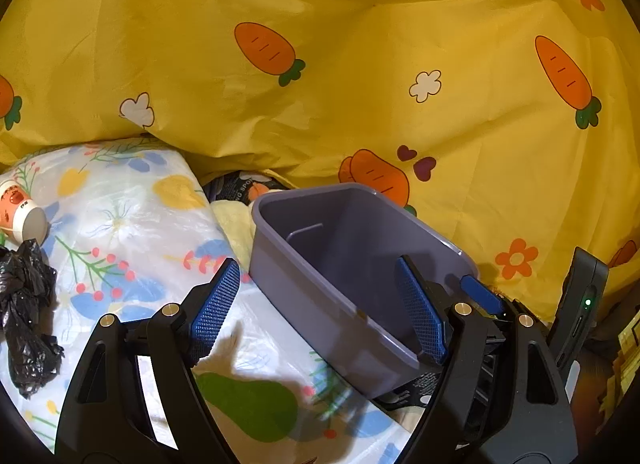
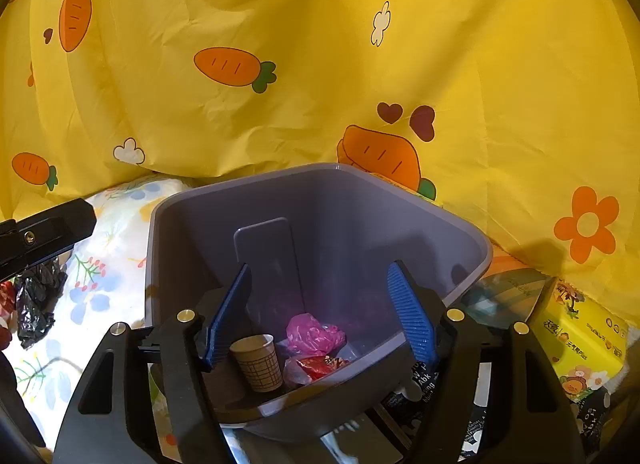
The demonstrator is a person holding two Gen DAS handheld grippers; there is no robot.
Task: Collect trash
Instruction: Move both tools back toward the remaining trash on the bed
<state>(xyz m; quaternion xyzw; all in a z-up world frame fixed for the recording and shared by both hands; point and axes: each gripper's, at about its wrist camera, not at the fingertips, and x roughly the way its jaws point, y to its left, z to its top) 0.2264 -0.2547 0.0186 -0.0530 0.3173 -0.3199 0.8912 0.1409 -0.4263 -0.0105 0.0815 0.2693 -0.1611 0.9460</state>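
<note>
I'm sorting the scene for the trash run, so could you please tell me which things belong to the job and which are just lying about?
Part of the job:
- grey bin
- paper cup, pink bag and red wrapper, already in the bin
- black bag, lying out
- printed cup, lying out

Just lying about:
- carrot-print quilt
- floral sheet
- yellow tissue pack

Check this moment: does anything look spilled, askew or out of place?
Nothing is spilled. The grey bin sits tilted on the bedding, holding a paper cup and wrappers. Uncollected trash lies left of it: a crumpled black bag and a printed cup on its side.
</note>
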